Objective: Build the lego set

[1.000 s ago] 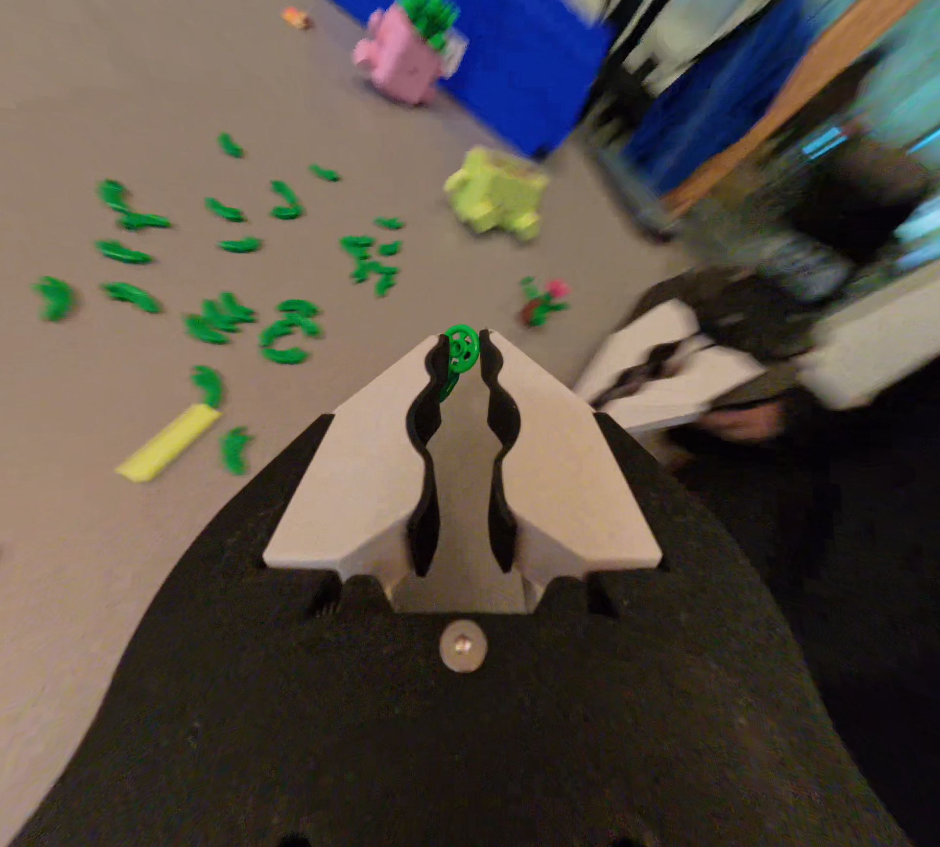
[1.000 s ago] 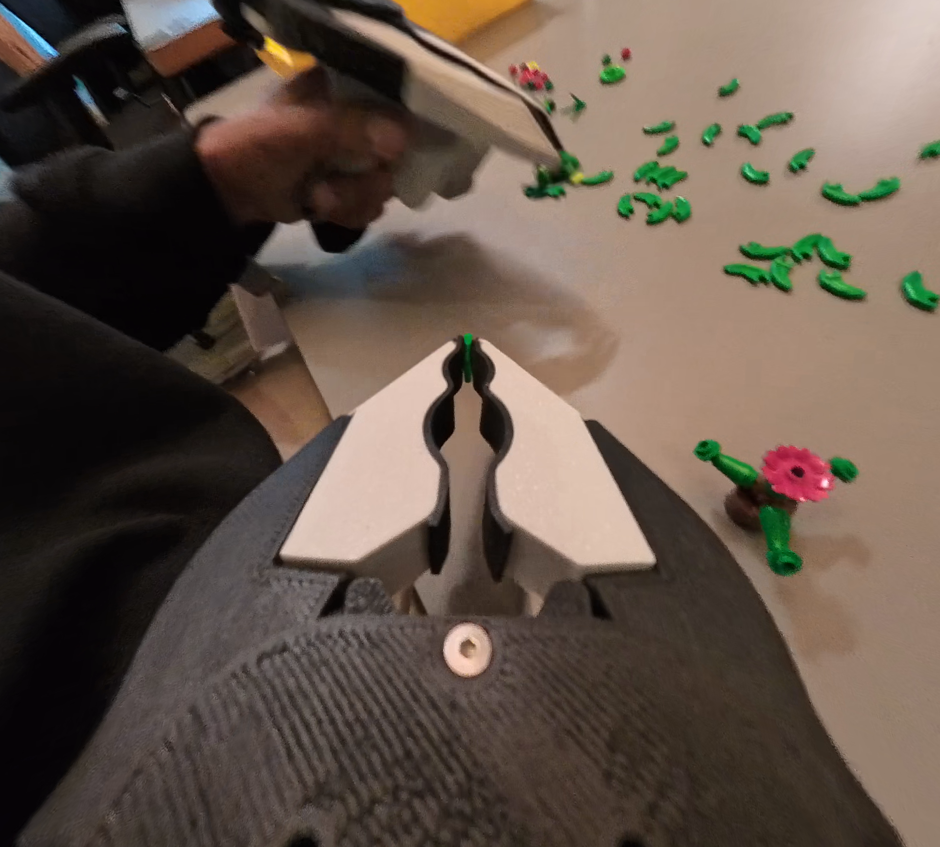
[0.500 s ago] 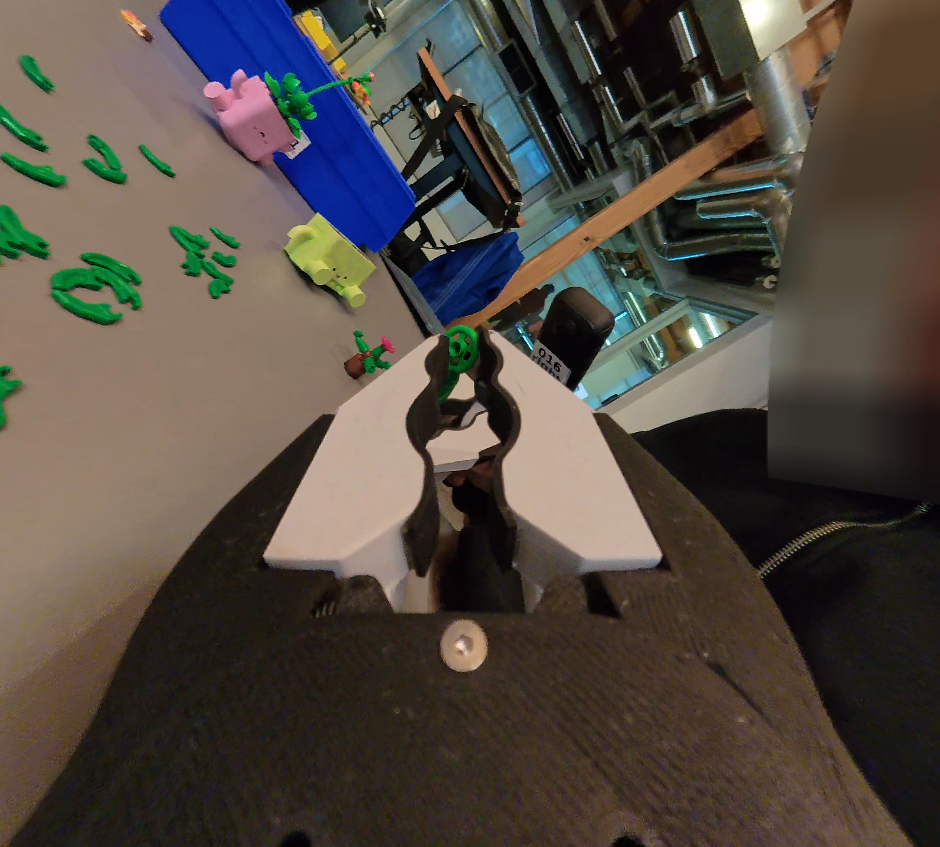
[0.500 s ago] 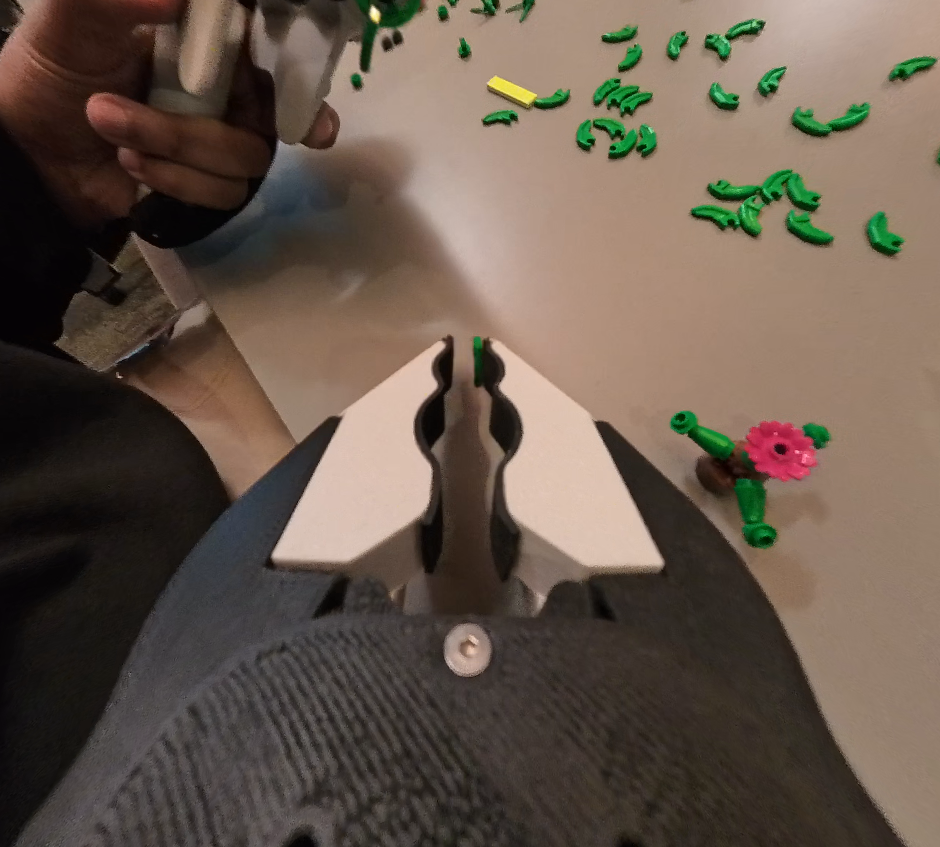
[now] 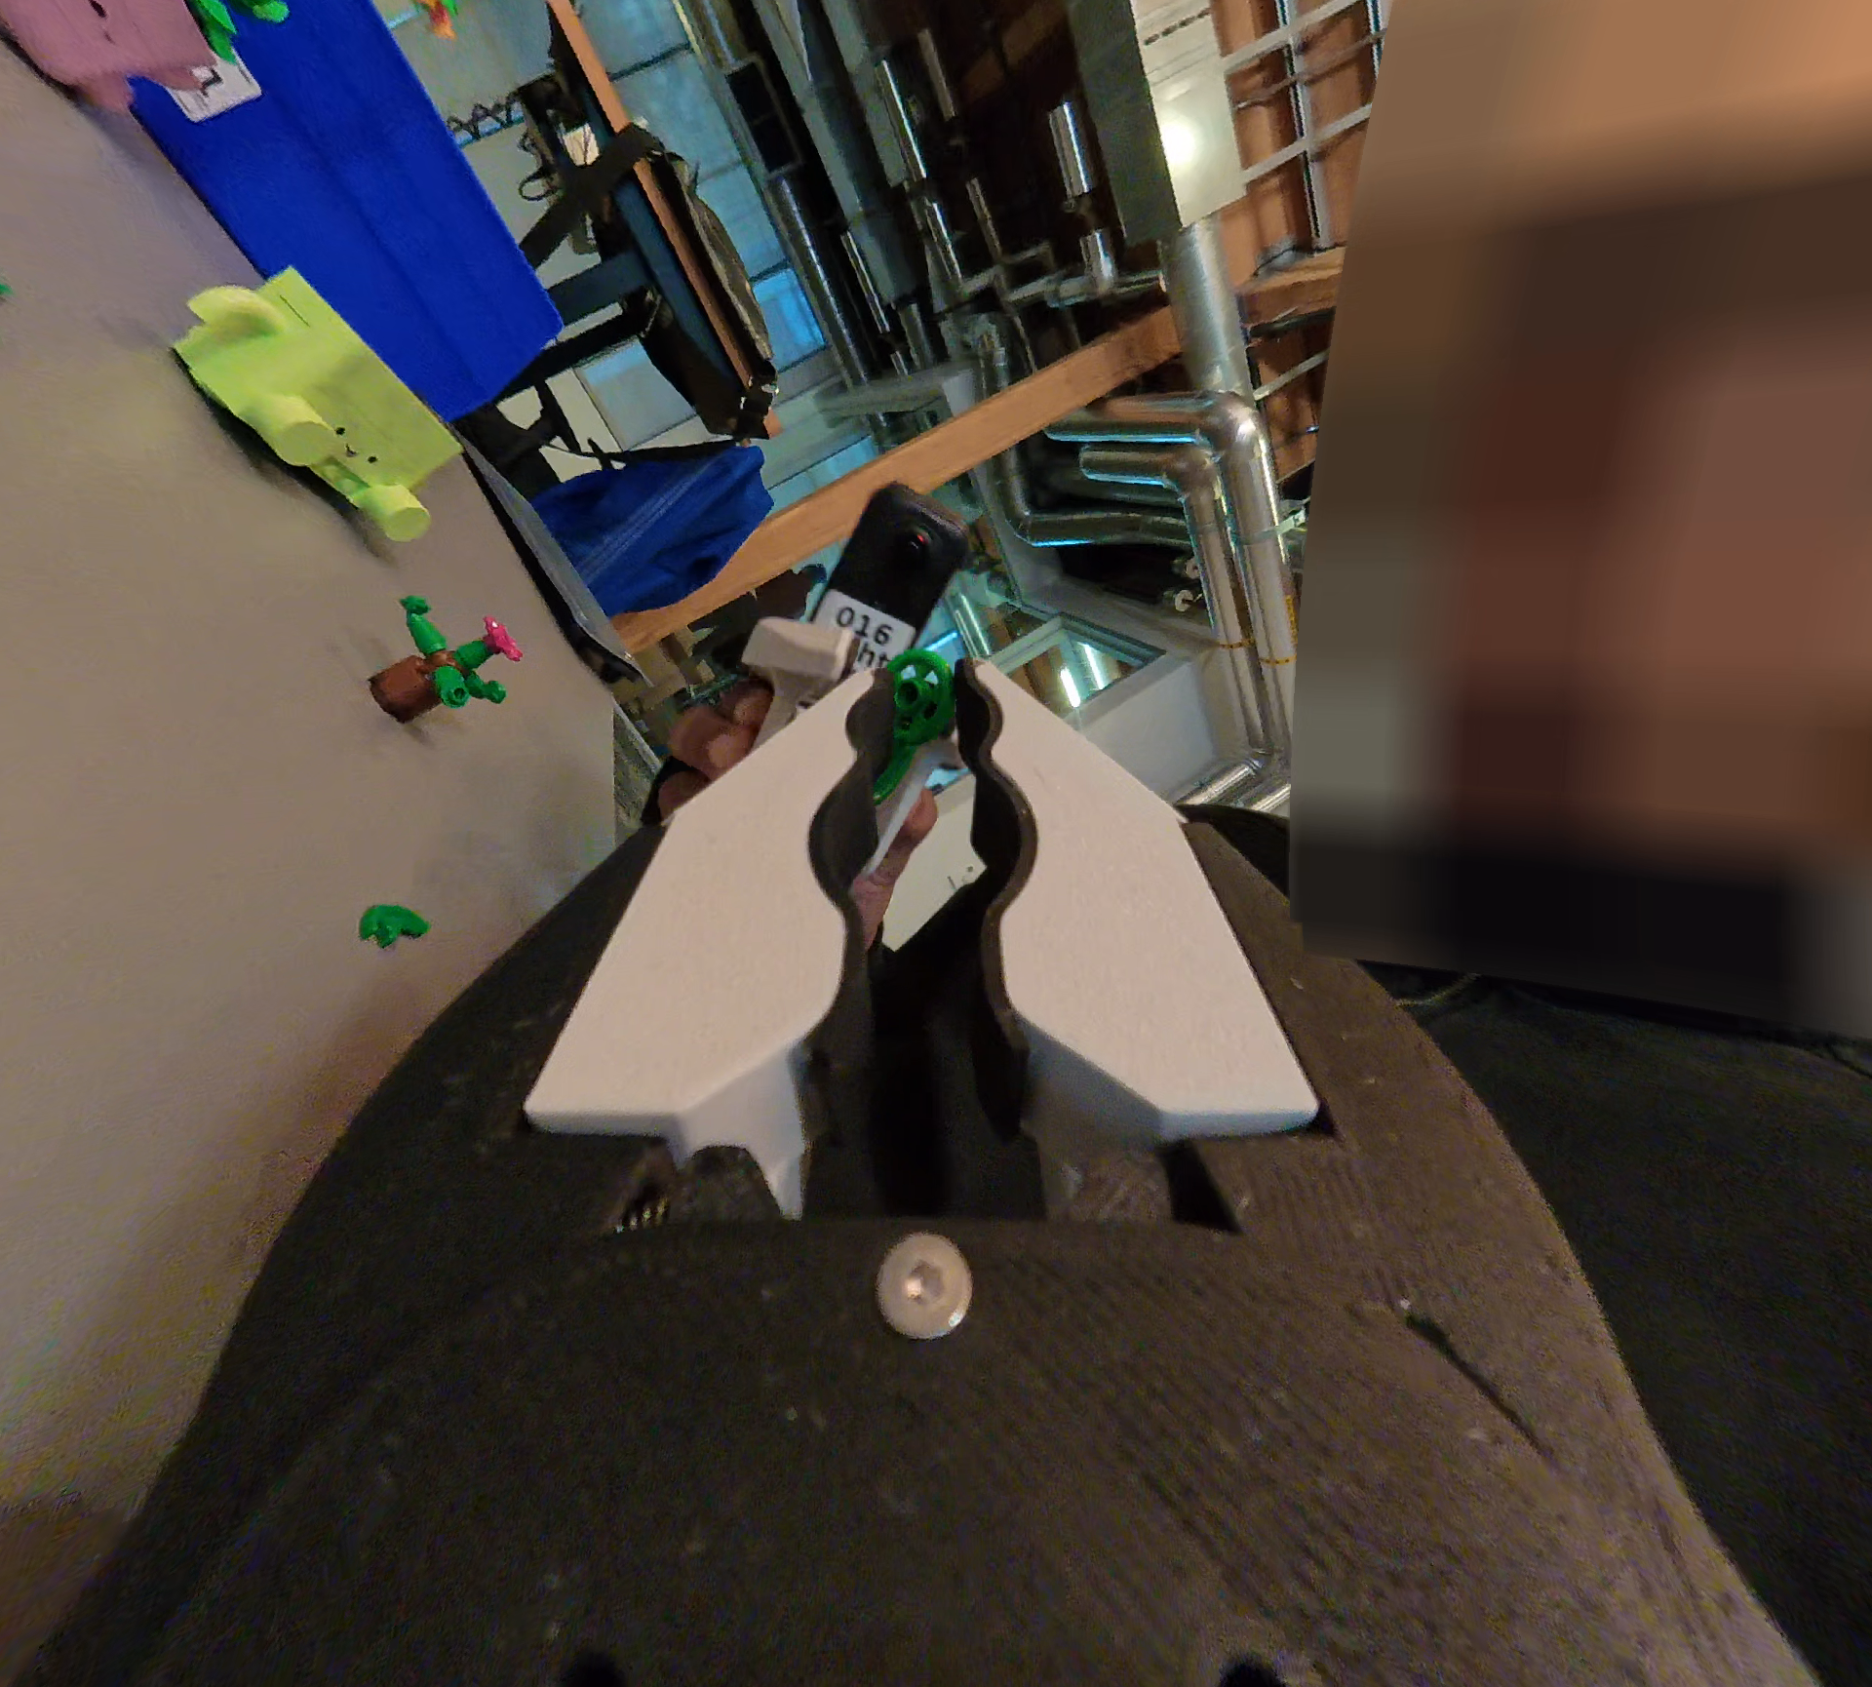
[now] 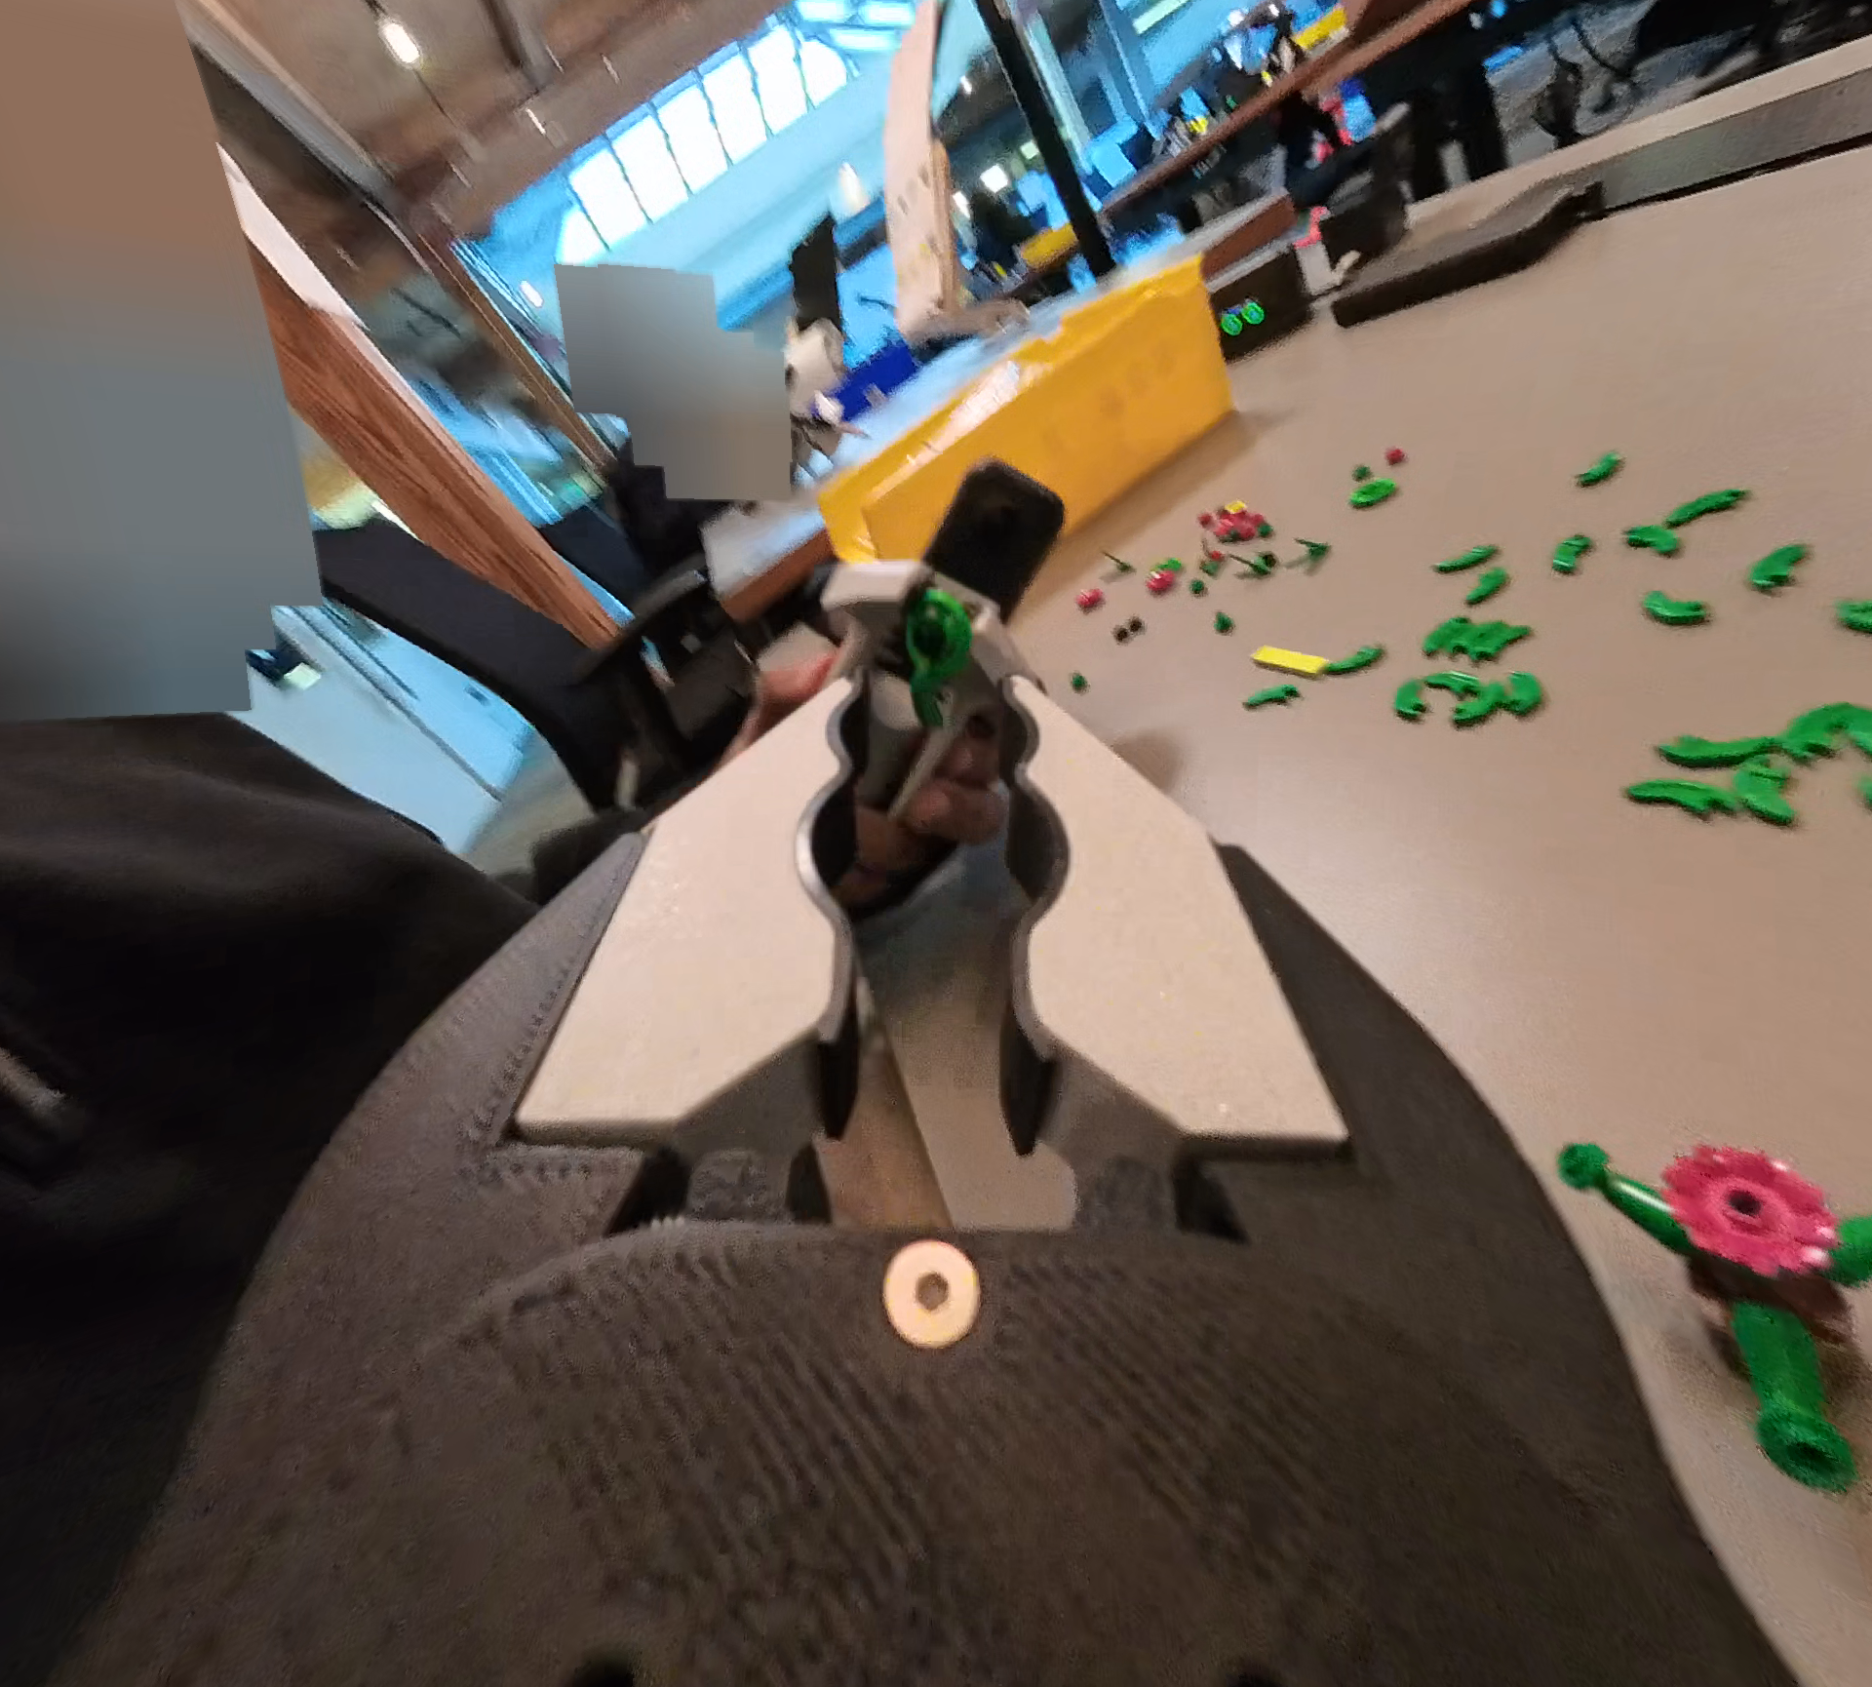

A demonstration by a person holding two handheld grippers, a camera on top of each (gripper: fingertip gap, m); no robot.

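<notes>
Currently: my left gripper (image 5: 917, 711) clamping green wheel piece (image 5: 920, 698) at fingertips, lifting off table (image 5: 152, 777) toward my right gripper (image 6: 932, 706), fingers apart, facing it, probably for handover or mating. Loose green leaves (image 6: 1469, 686) lying right of it.

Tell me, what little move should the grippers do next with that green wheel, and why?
The left gripper pinches the green wheel at its tips, with a thin stem hanging below. The right gripper faces it, jaws open and empty, the wheel just beyond them. So probably: ease the right gripper forward a little and close on that stem.
</notes>
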